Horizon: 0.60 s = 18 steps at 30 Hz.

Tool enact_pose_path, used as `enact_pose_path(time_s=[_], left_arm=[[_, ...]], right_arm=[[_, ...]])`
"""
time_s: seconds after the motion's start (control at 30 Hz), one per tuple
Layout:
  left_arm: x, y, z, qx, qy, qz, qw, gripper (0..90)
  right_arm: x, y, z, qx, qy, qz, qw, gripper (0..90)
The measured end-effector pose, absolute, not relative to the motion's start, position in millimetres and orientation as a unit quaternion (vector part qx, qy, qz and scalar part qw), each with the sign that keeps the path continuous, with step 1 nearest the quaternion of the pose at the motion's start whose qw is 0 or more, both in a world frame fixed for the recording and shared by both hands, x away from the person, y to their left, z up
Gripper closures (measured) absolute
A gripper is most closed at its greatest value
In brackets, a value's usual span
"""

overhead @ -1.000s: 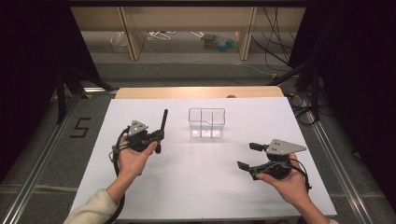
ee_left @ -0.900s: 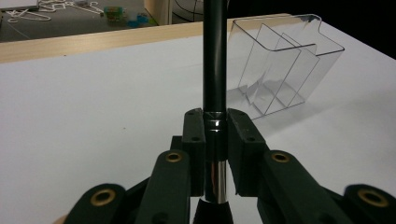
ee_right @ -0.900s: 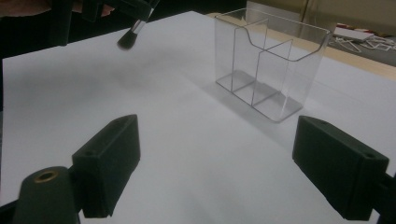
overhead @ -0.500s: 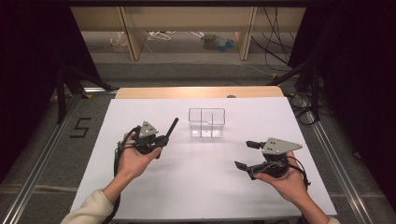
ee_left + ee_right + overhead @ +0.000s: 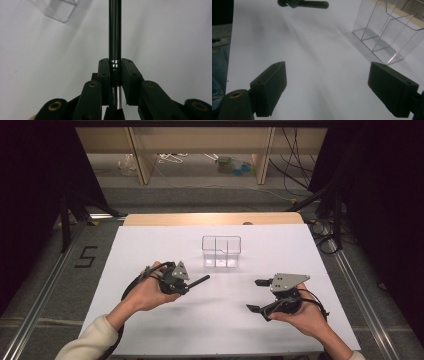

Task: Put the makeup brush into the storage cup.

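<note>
Much bare table surrounds the clear box.

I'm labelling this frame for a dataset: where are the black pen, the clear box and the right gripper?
black pen (image 5: 115, 30), left gripper view, on its barrel.
clear box (image 5: 221, 251), high view, on its front wall.
right gripper (image 5: 256, 295), high view, midway between its fingertips.

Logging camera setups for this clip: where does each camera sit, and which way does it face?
High view: above the person's side, looking forward and down on the white table; both forearms enter from below, left claw and right claw.
Left gripper view: rides the left claw, looking along jaws shut on a black pen.
Right gripper view: rides the right claw, looking across the table between open jaws.
Shared: the clear plastic holder appears in all three.
</note>
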<state>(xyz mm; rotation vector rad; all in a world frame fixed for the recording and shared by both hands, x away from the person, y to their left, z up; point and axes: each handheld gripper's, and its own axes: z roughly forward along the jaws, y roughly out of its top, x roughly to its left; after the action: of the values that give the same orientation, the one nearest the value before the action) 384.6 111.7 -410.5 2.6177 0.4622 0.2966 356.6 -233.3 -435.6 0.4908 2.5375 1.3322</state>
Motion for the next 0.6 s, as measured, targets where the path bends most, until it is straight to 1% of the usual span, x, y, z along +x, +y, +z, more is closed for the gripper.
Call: enact_pose_path(time_s=[0.07, 0.1, 0.17, 0.2, 0.27, 0.3, 0.5, 0.6], left_arm=[[382.9, 105.0, -407.8, 0.963, 0.132, 0.097, 0.212, 77.6], [383.3, 102.0, -405.3, 0.972, 0.105, 0.088, 0.192, 77.6], [380.0, 94.4, -403.5, 0.977, 0.088, 0.076, 0.179, 77.6], [379.1, 90.5, -402.3, 0.980, 0.077, 0.072, 0.171, 77.5], [377.6, 82.7, -400.3, 0.983, 0.062, 0.064, 0.161, 77.5], [376.8, 78.8, -399.1, 0.985, 0.053, 0.061, 0.155, 77.5], [372.0, 53.4, -392.5, 0.991, 0.007, 0.055, 0.122, 77.6], [371.3, 47.7, -391.4, 0.992, -0.002, 0.052, 0.112, 77.5]], right_arm=[[356.7, -229.5, -437.5, 0.163, 0.867, 0.457, 0.113, 16.3], [357.1, -226.8, -437.8, 0.155, 0.872, 0.452, 0.107, 16.4], [357.2, -224.8, -438.5, 0.153, 0.871, 0.454, 0.106, 16.4], [357.7, -221.5, -438.5, 0.145, 0.876, 0.450, 0.097, 16.6], [358.4, -219.5, -439.0, 0.140, 0.876, 0.451, 0.096, 16.8], [359.2, -215.1, -439.8, 0.134, 0.881, 0.446, 0.087, 18.1], [362.7, -200.8, -442.7, 0.109, 0.893, 0.432, 0.065, 19.6], [363.4, -193.9, -443.1, 0.099, 0.897, 0.427, 0.055, 20.1]])
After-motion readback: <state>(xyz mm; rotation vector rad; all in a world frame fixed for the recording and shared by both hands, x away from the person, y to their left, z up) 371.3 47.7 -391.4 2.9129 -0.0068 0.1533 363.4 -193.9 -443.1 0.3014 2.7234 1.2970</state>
